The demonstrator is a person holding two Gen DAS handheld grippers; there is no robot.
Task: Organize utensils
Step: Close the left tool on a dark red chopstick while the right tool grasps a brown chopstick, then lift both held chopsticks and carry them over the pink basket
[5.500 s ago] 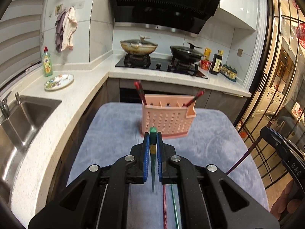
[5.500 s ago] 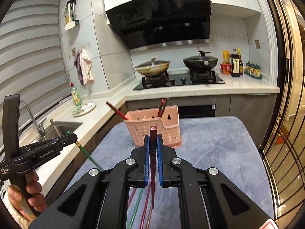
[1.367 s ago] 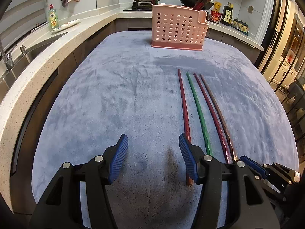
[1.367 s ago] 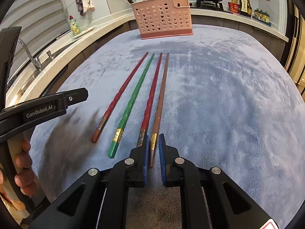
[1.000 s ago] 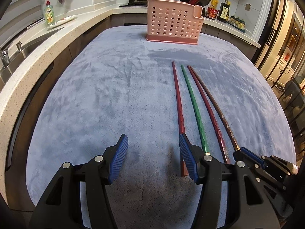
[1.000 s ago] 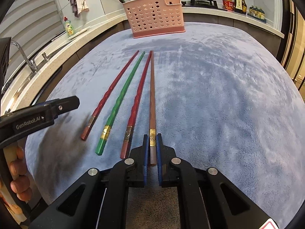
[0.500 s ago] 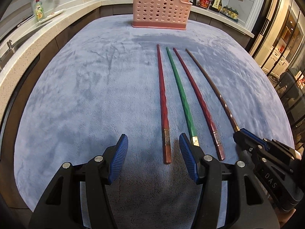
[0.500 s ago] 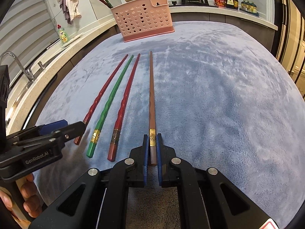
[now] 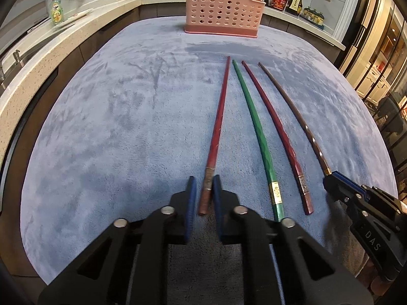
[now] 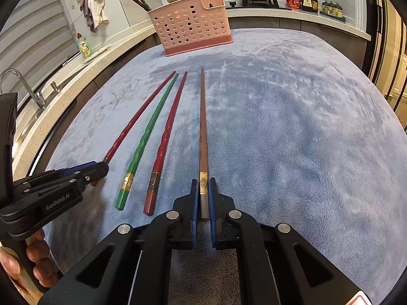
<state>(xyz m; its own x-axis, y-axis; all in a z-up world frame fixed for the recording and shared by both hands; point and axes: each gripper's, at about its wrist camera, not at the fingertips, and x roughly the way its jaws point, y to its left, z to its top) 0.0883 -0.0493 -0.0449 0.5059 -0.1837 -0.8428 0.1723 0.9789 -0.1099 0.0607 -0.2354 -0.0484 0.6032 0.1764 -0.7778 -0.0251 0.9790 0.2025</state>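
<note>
Pink basket's [image 9: 223,7] top and contents off-frame, left view.

Table cover [image 9: 127,127]: soft matt plush cloth, nap brushed unevenly. Chopsticks [image 9: 259,132]: glossy lacquered finish with gilt bands; basket [image 9: 223,7] at 12 o'clock: smooth perforated pink plastic. Gripper pads [image 10: 194,203]: matt blue on black plastic.

My black left claw [image 9: 203,185], blue-padded, grips a dull red chopstick [image 9: 218,122]. Beside it: green chopstick [image 9: 257,124] with gold band, dark red [image 9: 273,127], brown [image 10: 202,127]. Pink perforated basket [image 9: 223,7]; grey-blue cloth [image 9: 114,127].
</note>
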